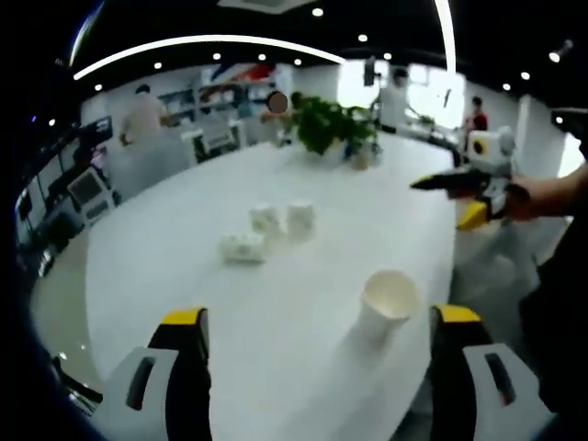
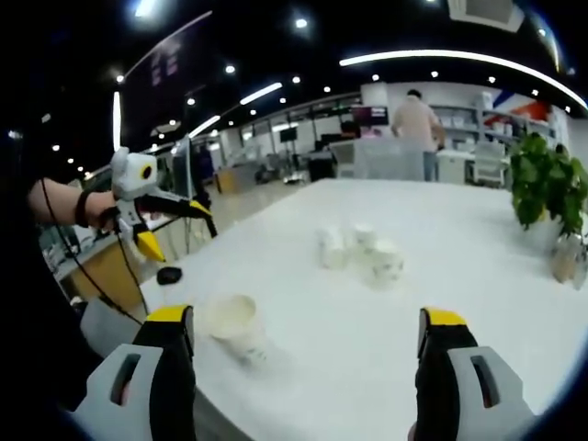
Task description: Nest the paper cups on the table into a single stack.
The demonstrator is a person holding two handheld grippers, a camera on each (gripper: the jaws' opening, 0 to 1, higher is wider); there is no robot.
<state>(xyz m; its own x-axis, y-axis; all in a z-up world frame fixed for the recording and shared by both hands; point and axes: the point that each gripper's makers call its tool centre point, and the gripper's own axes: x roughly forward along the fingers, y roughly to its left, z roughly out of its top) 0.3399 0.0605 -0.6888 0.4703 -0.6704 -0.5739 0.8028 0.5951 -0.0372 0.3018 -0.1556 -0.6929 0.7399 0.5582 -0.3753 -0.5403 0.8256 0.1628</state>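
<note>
While held low over the white table (image 1: 303,230), left gripper (image 1: 322,326) stands with jaws wide apart, nothing between them. Single paper cup (image 1: 386,308) lying tilted on its side, mouth toward the camera, just ahead of the right-hand jaw and slightly inside it, not touched. Farther ahead, well beyond the jaw tips, cluster of three paper cups (image 1: 266,231): one on its side nearest, two more just behind it, close together. Beyond those, at the far end of the table, potted plant (image 1: 331,127). Off to the right and apart from the cups, right gripper (image 1: 464,197) seen from the side in a person's hand, yellow tips slightly parted, nothing visible between them.

From the right gripper view: right gripper (image 2: 303,335) with jaws spread wide, empty. Single paper cup (image 2: 234,326) just ahead of the left-hand jaw, tilted, near the table (image 2: 459,257) edge. Cluster of three paper cups (image 2: 363,250) farther ahead, roughly centred between the jaws. Potted plant (image 2: 547,184) off to the far right. Left gripper (image 2: 179,225) up at left, off the table, held in a hand, tips parted, carrying nothing.
</note>
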